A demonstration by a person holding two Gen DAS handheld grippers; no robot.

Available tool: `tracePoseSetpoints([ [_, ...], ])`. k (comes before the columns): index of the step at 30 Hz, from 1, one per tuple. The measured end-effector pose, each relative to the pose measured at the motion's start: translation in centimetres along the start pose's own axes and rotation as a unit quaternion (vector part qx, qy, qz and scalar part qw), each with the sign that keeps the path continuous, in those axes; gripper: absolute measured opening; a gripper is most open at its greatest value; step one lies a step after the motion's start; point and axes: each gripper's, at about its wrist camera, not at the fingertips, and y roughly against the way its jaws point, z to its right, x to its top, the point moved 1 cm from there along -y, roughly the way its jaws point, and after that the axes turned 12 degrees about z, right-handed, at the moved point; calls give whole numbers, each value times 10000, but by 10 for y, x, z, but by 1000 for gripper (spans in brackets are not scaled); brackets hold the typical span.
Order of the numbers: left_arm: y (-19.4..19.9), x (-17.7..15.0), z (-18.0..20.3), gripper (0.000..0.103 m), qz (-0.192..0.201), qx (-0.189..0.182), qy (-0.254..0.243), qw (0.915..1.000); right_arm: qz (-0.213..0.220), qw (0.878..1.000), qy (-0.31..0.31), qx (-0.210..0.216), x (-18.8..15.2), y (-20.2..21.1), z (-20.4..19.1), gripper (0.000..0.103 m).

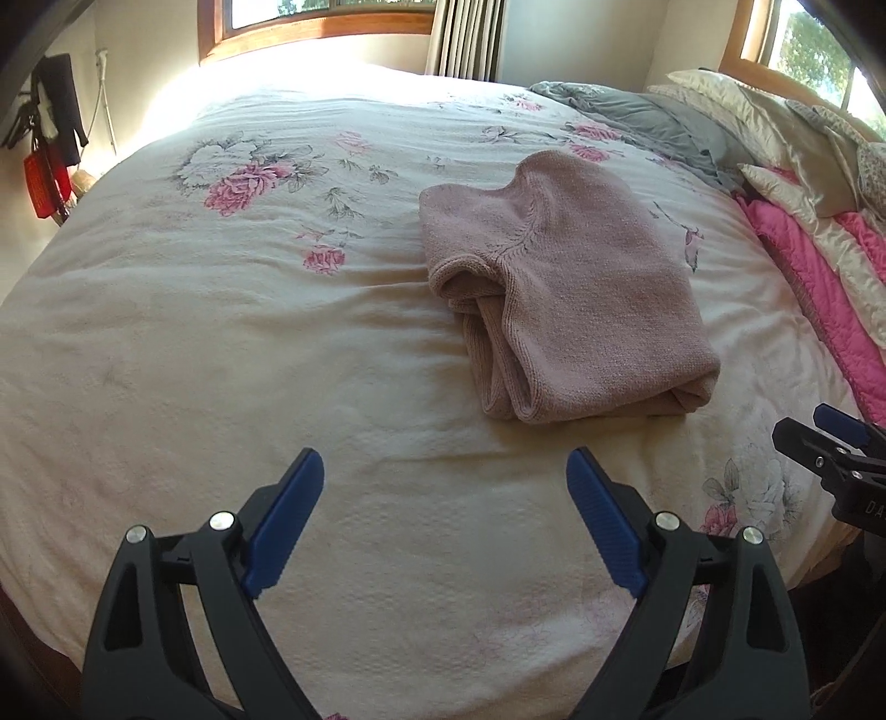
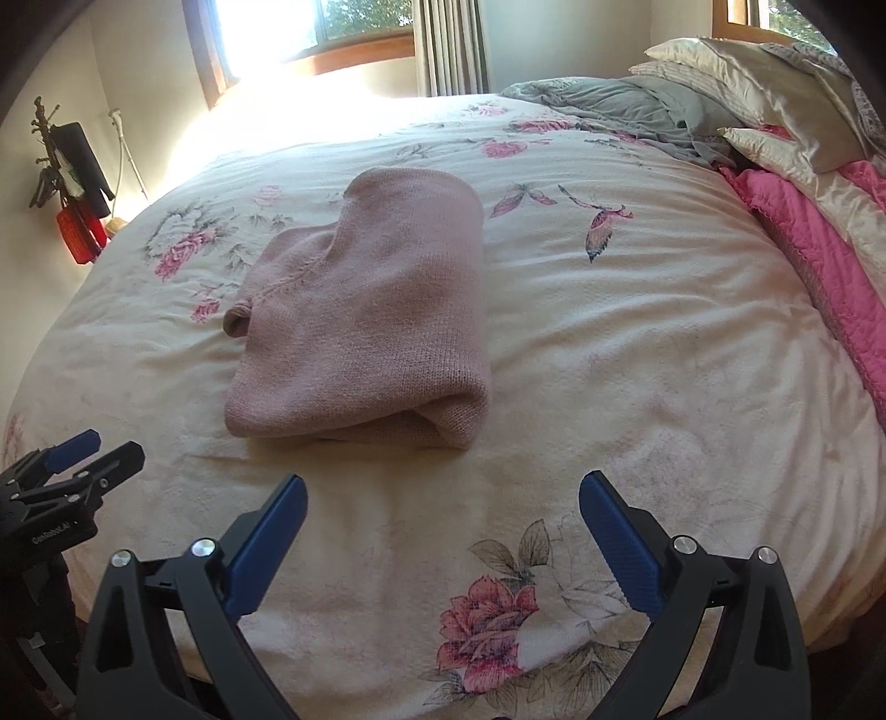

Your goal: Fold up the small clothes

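A dusty-pink knitted sweater [image 1: 565,293] lies folded into a compact bundle on the bed, seen in the right wrist view as the same sweater [image 2: 365,327] ahead and slightly left. My left gripper [image 1: 446,471] stands open above the bedspread, short of the bundle's near edge, with nothing between its blue pads. My right gripper [image 2: 443,493] is open too, just in front of the sweater's folded edge and apart from it. Each gripper shows at the edge of the other's view: the right gripper [image 1: 825,437] and the left gripper [image 2: 88,451].
The bed carries a cream bedspread [image 1: 277,360] with pink flowers. A grey blanket [image 1: 653,122], cream pillows [image 2: 764,77] and a pink quilt [image 2: 819,260] pile up at the right. Windows [image 1: 321,16], a curtain [image 2: 448,44] and hung items [image 1: 50,138] line the walls.
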Motion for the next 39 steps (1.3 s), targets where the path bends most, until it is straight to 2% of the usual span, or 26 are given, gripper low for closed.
tracePoseSetpoints([
  [5,22,2,5,90,152,203,-85,9996,59,9999,-53,95,-3,16,-5,99],
  [9,36,1,9,91,250,229,-116,9994,127,9999,-15,-16,-5,25,-8,99],
  [12,44,2,12,91,305,410,-214,9985,145,9999,-92,11,-5,30,-8,99],
  [16,51,2,15,91,363,470,-247,9979,155,9998,-129,-58,-4,34,-7,99],
  [19,54,1,17,95,376,670,-328,9965,154,9998,-148,-60,-4,35,-7,99],
  [39,50,0,14,95,329,758,-334,9960,-29,9997,-121,-221,-8,23,-6,99],
])
